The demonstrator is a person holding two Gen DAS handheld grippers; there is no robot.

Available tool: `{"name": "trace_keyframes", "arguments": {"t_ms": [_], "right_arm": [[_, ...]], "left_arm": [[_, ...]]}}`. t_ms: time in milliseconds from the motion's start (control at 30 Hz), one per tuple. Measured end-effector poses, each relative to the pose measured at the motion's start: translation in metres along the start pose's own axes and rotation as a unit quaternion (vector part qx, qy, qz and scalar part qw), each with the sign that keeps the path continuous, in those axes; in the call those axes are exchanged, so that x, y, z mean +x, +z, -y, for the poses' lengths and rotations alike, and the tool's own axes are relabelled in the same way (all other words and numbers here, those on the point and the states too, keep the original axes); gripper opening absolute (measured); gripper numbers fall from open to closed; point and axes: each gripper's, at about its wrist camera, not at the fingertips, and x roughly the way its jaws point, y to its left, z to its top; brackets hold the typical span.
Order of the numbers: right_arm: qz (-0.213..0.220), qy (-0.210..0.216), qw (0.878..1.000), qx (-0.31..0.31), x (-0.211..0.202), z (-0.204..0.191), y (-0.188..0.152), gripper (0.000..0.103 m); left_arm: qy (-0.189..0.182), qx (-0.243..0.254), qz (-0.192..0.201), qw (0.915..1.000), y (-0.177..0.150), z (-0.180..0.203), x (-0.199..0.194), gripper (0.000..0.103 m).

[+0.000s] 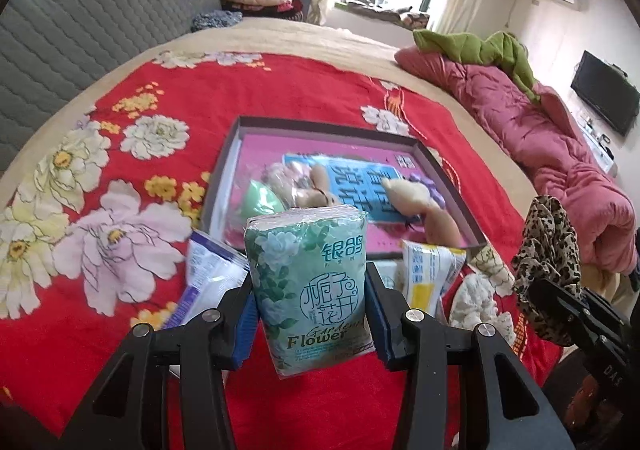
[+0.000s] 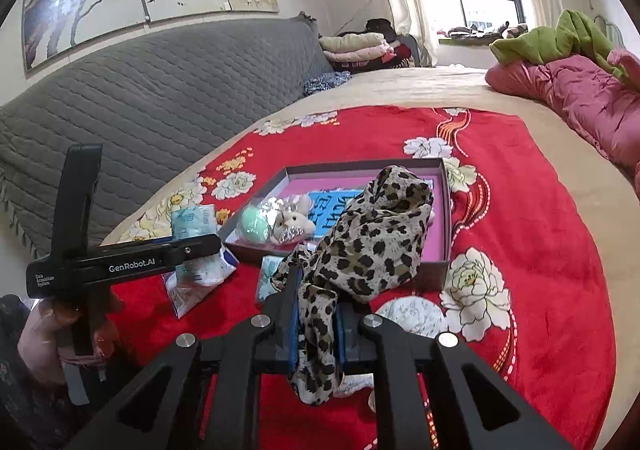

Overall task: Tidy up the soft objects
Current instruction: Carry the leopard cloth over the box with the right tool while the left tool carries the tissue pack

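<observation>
Tissue pack (image 1: 310, 290) upright between tongs (image 1: 310, 306)

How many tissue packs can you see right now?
3. One green pack held in the left tool; a purple-edged pack and a yellow-striped pack on the bedspread behind it. Others may be hidden.

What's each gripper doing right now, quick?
Left gripper: shut on the green tissue pack.
Right gripper: shut on the leopard-print scarf.
</observation>
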Motion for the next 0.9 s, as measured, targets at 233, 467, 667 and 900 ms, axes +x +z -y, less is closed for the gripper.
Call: {"name": "trace_keyframes", "arguments": {"t_ms": [233,467,667,900], "right_arm": [[0.015,0.001,1.000,0.001,0.003,0.004,0.010,0.014],[0.020,0.000,1.000,0.003,0.012,0.011,0.017,0.014],[0.024,-0.003,1.000,0.003,0.021,0.015,0.023,0.014],[0.033,-0.002,0.999,-0.001,0.029,0.017,0.031,0.014]], "left_arm": [[0.004,-0.001,0.019,0.9998,0.008,-0.005,-0.007,0.049],[0.005,0.007,0.030,0.9995,0.016,-0.004,-0.007,0.049],[0.004,0.003,0.036,0.9993,0.023,-0.006,-0.004,0.049],[0.005,0.005,0.032,0.9994,0.027,-0.008,0.007,0.049]]}}
